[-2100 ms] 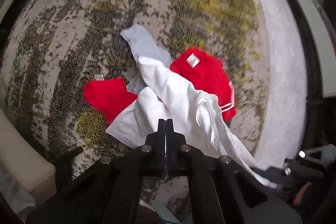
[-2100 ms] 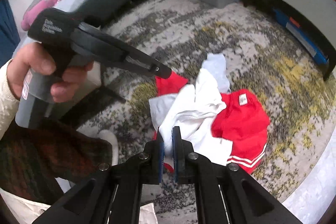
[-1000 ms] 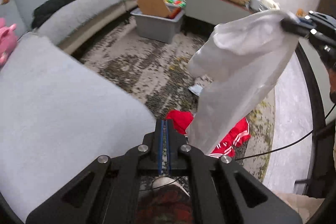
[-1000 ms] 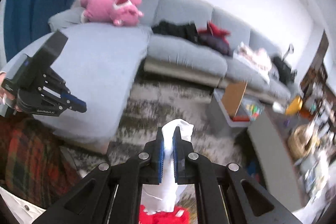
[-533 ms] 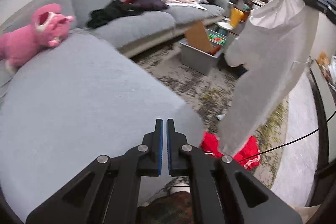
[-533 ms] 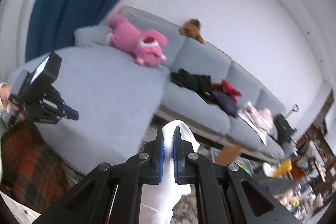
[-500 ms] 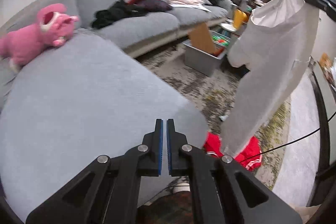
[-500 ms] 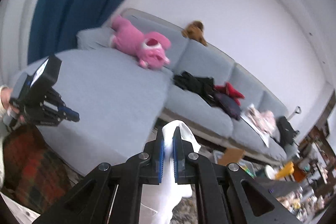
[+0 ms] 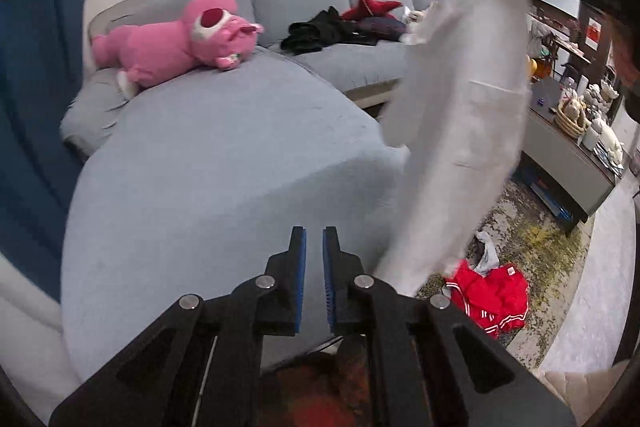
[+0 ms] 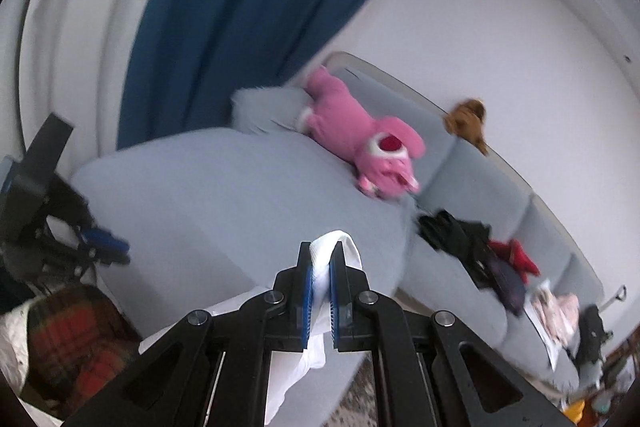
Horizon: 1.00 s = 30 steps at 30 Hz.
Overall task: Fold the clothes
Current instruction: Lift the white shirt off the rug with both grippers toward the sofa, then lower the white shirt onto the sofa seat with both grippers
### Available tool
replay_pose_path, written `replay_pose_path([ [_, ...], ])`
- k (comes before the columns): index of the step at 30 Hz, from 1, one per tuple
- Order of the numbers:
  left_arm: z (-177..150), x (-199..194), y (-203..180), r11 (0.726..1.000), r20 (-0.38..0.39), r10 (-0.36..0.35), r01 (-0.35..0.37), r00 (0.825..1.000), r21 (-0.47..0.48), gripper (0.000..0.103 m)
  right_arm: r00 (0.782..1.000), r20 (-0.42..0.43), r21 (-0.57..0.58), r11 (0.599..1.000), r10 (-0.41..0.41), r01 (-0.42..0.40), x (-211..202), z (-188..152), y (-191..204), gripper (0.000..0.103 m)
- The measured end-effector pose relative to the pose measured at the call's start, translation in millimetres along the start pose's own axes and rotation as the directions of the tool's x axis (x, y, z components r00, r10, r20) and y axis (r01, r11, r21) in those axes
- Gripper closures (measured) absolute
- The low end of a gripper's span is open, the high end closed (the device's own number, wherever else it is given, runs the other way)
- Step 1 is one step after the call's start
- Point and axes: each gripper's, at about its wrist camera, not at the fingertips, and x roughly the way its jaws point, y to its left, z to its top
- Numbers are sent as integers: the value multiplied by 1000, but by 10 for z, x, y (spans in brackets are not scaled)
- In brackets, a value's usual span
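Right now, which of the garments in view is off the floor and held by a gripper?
The white garment, hanging from the right gripper. The red garment lies on the rug, and the dark clothes rest on the sofa.

My left gripper is matte black, with two flat fingers lined in blue pads and angular arms with triangular cut-outs. Round silver screws sit at the linkage joints. My right gripper is the same build: black arms, blue pad edges, silver screw heads. Below them I see my red and dark plaid trousers, and a cream knitted sleeve at the lower right.
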Motion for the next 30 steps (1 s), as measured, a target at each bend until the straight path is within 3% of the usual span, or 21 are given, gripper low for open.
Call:
replay_pose_path([
  [9, -183, -398, 683, 992, 24, 104, -102, 994, -73, 90, 977, 138, -101, 983, 165, -152, 159, 913, 575, 97],
  [13, -295, -469, 1075, 978, 19, 154, -150, 988, -143, 90, 976, 141, -104, 983, 163, -149, 303, 1125, 623, 96],
  [16, -393, -426, 1261, 972, 4, 166, -163, 986, -172, 90, 990, 55, -105, 987, 129, -122, 637, 1158, 593, 96],
  [19, -460, -291, 1380, 969, -24, 168, -170, 985, -179, 90, 990, -119, -103, 991, 78, -90, 1203, 997, 567, 96],
  [23, -506, -22, 1509, 976, -54, 118, -126, 991, -176, 89, 953, -297, -121, 989, 51, -90, 1934, 578, 603, 96],
  [27, -354, 328, 1619, 981, -70, 99, -109, 993, -158, 89, 916, -395, -127, 983, 71, -131, 2412, 162, 664, 96],
  [30, -209, 639, 1661, 988, -93, 97, -107, 991, -113, 82, 892, -441, -105, 981, 101, -163, 2666, -132, 676, 96],
])
